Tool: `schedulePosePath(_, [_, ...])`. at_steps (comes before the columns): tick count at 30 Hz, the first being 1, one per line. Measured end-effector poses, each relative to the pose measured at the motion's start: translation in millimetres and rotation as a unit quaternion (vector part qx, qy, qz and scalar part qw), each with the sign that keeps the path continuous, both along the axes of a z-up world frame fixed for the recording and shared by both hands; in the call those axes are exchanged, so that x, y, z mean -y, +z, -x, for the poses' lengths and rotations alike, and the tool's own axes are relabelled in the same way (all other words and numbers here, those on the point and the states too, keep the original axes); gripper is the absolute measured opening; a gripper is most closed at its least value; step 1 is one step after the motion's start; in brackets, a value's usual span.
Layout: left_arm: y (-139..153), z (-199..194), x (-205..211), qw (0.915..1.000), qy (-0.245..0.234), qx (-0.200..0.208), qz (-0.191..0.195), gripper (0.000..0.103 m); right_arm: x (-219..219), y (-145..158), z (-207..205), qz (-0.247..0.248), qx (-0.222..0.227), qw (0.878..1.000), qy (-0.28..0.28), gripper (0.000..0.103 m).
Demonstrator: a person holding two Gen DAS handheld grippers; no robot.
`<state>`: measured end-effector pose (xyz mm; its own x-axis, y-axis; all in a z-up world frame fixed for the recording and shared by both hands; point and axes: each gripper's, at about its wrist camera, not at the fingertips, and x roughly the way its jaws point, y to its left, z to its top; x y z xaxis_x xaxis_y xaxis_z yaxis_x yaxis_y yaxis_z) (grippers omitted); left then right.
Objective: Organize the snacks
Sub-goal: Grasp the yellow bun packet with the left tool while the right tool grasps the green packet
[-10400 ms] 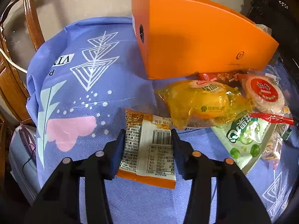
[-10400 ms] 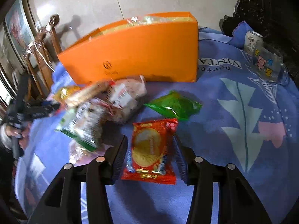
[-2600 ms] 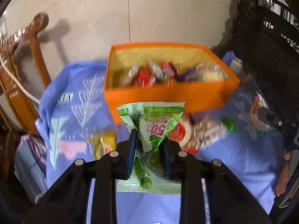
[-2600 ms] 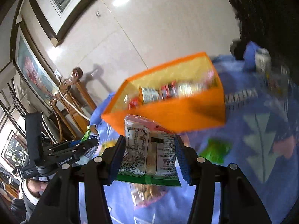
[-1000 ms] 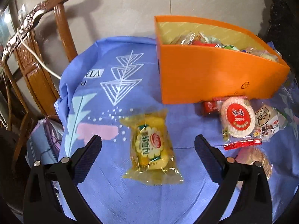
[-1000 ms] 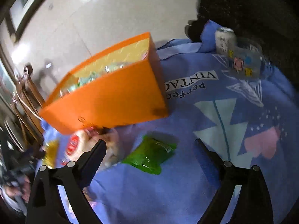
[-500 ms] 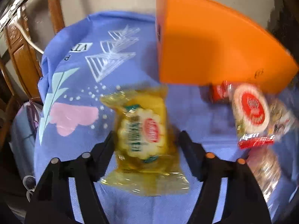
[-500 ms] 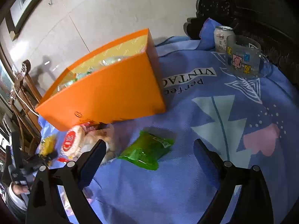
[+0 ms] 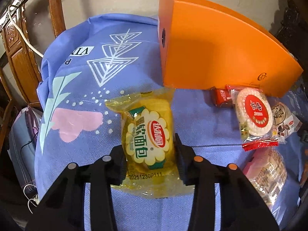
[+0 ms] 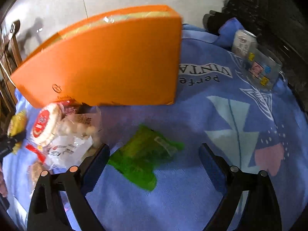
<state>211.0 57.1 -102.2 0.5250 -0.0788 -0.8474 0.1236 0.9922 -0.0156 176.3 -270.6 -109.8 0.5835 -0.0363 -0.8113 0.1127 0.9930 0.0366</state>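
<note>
The left claw [image 9: 149,157] is closing, its 2 pads against the sides of the yellow bread packet [image 9: 147,136] lying on the blue-clothed tabletop [image 9: 202,119] before the orange box [image 9: 221,48]. Soft, light, crinkly wrapper: I'd grip its middle gently. The right claw [image 10: 154,163] is closing, still apart, around the green packet [image 10: 142,154].

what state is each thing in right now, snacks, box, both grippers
left gripper: closing, fingers at both sides of the yellow bread pack
yellow bread pack: sealed, flat on the cloth
right gripper: wide, closing, touching nothing
green packet: on the cloth between the right fingers, not gripped
orange box: upright, open-topped
round red-label cracker pack: sealed, lying by the box
drink can: upright
</note>
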Motion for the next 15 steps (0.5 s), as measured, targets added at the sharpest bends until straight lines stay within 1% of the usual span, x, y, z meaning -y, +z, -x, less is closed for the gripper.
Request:
schedulePosePath(1, [-0.1, -0.4, -0.3, 1.0, 0.0, 0.0, 0.0, 0.04, -1.5, -1.4, -2.0, -0.002, -0.001, 1.0, 0.003, 0.082])
schedulePosePath(2, [-0.1, -0.3, 0.1, 1.0, 0.0, 0.0, -0.001, 0.04, -2.5, -3.8, -4.4, -0.007, -0.003, 1.0, 0.008, 0.063])
schedulePosePath(4, [-0.4, -0.5, 0.8, 1.0, -0.001, 0.0, -0.005, 0.04, -5.7, -4.1, -5.3, 0.001, -0.002, 1.0, 0.013, 0.052])
schedulePosePath(5, [-0.2, -0.2, 0.7, 1.0, -0.001, 0.0, -0.004, 0.04, -6.0, -2.3, -4.3, 0.0, -0.003, 1.0, 0.014, 0.04])
schedulePosePath(6, [0.6, 0.6, -0.2, 1.0, -0.001, -0.003, -0.001, 0.04, -5.4, -0.5, -2.2, -0.01, -0.004, 1.0, 0.017, 0.038])
schedulePosePath(7, [2.0, 2.3, -1.0, 1.0, -0.003, -0.004, 0.006, 0.04, -3.5, 3.3, 3.4, -0.023, 0.005, 1.0, 0.017, 0.035])
schedulePosePath(9, [3.8, 6.5, -0.2, 0.9998, -0.013, -0.004, 0.013, 0.039, -1.3, 9.2, 13.9, -0.029, 0.016, 0.999, 0.014, 0.035])
schedulePosePath(10, [4.1, 8.5, 0.0, 0.9998, -0.015, -0.004, 0.012, 0.039, 0.7, 13.7, 20.9, -0.039, 0.025, 0.999, 0.015, 0.035])
schedulePosePath(12, [5.4, 13.3, -1.4, 0.9998, -0.013, -0.006, 0.013, 0.039, 2.9, 24.0, 34.5, -0.058, 0.042, 0.997, 0.02, 0.035])
schedulePosePath(15, [12.0, 21.2, -3.9, 0.9998, -0.011, -0.003, 0.017, 0.039, 0.8, 36.2, 49.1, -0.068, 0.054, 0.996, 0.028, 0.035])
